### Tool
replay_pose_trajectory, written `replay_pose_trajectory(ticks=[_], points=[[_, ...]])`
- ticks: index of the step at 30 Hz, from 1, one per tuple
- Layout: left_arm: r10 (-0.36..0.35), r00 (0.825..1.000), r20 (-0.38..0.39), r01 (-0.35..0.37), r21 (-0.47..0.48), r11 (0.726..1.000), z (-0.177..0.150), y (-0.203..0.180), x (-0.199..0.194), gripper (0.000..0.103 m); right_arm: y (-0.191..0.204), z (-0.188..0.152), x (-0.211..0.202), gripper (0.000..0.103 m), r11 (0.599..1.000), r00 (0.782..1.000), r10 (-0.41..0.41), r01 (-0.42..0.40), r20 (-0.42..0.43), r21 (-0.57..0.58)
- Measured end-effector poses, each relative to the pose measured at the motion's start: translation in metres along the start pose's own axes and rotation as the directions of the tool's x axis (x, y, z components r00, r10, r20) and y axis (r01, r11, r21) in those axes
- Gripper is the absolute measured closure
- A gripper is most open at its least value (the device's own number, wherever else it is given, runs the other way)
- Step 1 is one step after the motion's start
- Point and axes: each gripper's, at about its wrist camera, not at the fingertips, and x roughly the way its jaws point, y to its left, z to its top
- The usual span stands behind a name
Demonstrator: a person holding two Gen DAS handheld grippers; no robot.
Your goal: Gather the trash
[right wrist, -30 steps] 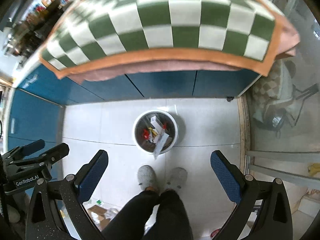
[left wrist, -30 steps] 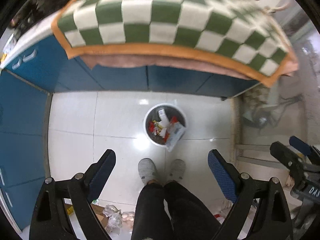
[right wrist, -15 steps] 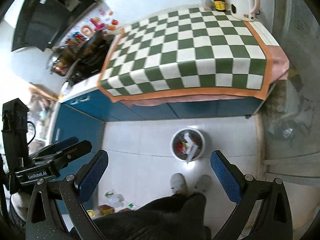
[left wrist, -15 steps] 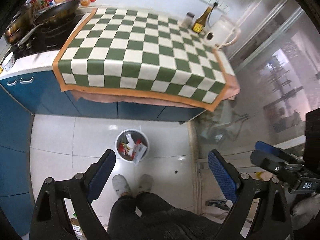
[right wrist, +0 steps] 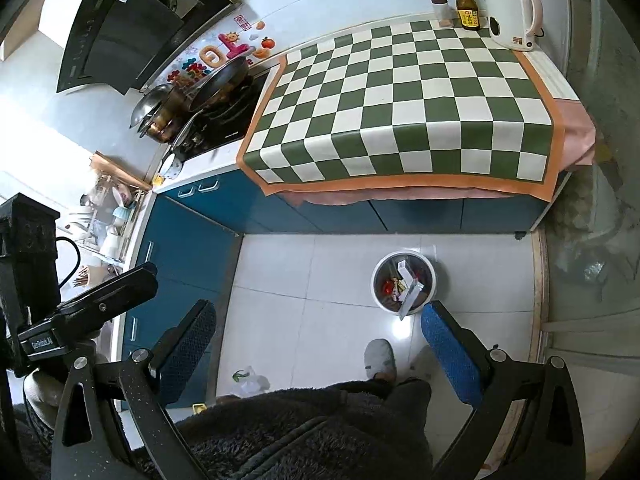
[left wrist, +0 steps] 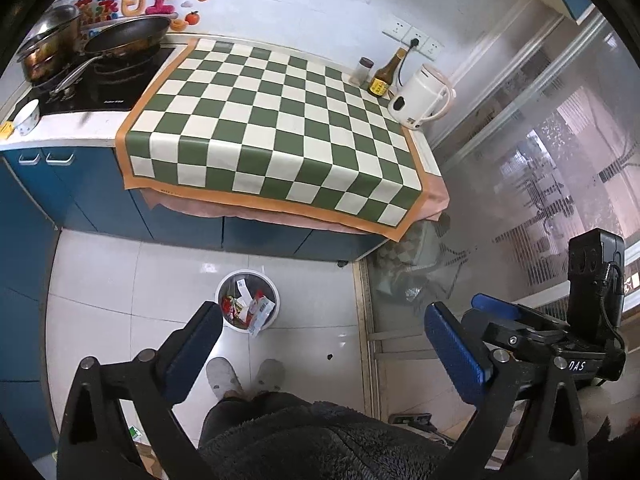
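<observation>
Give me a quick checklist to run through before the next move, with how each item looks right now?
1. Left gripper jaws open and empty: ok.
2. Right gripper jaws open and empty: ok.
3. Trash bin upright on the floor by the person's feet: ok.
4. All trash fully inside the bin: not ok, a wrapper hangs over the rim.
5. Floor free of litter: not ok, a crumpled bag lies near the blue cabinets.
6. Checkered mat free of trash: ok; only the kettle, bottle and jar stand at the back.
</observation>
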Motion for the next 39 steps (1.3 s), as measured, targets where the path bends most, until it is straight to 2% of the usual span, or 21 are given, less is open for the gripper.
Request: replay_pose_trajectory(ticks=[12,21,39], points=[[0.009,1.000,0.004,-0.008,-0.036,0.999,-0.014,0.007,-0.008,0.000,0.006,-0.007,0.002,0.000,1.000,1.000,0.007,-0.008,-0.024,-0.022],[0.030,0.999,-0.025,-0.031,-0.014,0.999,-0.018,0.009,-0.007,0.000,0.009,-0.008,0.004,0.000,0.999,0.999,0.004,-0.006,-0.047,-0.039],[0.023,0.999,-0.044,-0.022,0.024,0.999,-0.014,0.004,-0.006,0.000,0.003,-0.007,0.004,0.000,0.999,0.997,-0.005,0.002,-0.071,-0.044]])
